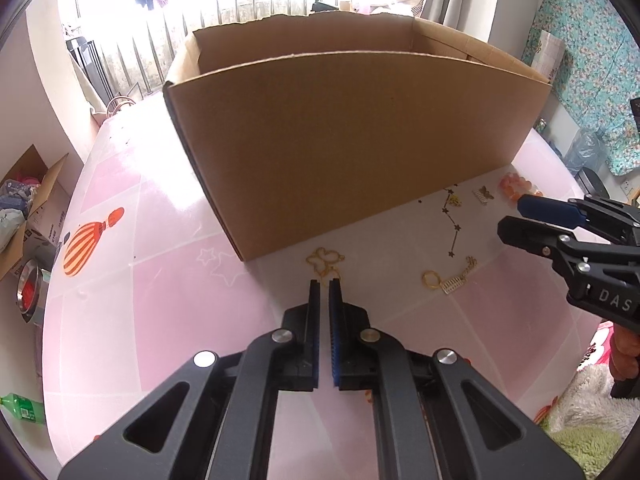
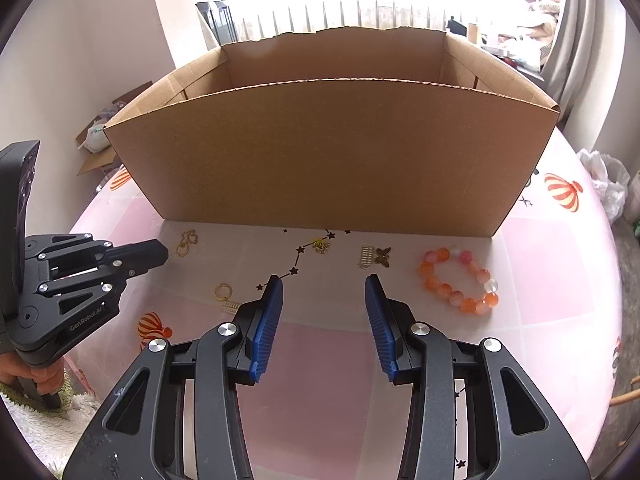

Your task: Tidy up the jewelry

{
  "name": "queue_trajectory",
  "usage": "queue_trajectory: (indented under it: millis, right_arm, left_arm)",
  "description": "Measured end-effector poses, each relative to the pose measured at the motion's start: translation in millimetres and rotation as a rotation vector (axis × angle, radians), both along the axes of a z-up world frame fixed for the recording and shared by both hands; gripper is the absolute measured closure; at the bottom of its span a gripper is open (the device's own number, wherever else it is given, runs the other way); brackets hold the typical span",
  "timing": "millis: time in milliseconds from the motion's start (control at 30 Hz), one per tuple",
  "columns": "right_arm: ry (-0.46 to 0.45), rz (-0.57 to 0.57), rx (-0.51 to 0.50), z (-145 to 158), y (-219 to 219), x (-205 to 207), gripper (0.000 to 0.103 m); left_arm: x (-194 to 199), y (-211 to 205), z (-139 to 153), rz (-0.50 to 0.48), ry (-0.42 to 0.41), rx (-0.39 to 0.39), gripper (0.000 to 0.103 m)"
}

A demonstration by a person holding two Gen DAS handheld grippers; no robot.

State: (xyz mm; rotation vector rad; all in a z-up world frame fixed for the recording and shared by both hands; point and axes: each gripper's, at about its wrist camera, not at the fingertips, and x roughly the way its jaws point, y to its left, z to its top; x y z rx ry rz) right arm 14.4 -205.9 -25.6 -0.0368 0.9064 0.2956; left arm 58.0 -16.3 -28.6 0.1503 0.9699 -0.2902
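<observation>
A gold butterfly-shaped chain ornament lies on the pink tablecloth in front of the open cardboard box. Its lower end runs in between the tips of my left gripper, which is shut on it. In the right wrist view the same gripper touches the ornament. My right gripper hovers open over the cloth with nothing between its blue pads. Ahead of it lie a gold flower charm, a small comb piece, a bronze butterfly and an orange bead bracelet. A gold ring with a comb charm lies to its left.
The box wall stands tall right behind the jewelry. The round table's edge curves off at left and right. A floor carton, a metal bowl and a green bottle sit beyond the left edge, a plastic bag beyond the right.
</observation>
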Motion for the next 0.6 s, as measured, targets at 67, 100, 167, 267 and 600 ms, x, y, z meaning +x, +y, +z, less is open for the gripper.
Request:
queue_trajectory:
  millis: [67,100,167,267,600]
  right_arm:
    - [0.005,0.004,0.005,-3.0,4.4,2.1,0.063]
    - [0.008,0.005,0.008,-2.7,3.3,1.7,0.063]
    - [0.013,0.008,0.012,-1.3,2.6,1.4,0.063]
    - [0.011,0.011,0.011,0.8,1.6,0.1,0.063]
    - [0.017,-0.007,-0.001,-4.3,3.3,6.2,0.063]
  left_arm:
    - [0.1,2.1,3.5,0.006,-0.006,-0.009,0.098]
    - [1.4,2.4,4.3,0.005,-0.002,-0.022,0.095]
    - [5.5,3.1,3.6,0.009,0.003,-0.029,0.081]
    - [9.8,-2.2,-0.1,0.001,-0.011,-0.025,0.076]
    - [18.7,-15.9,-12.4,-0.031,-0.01,0.028,0.089]
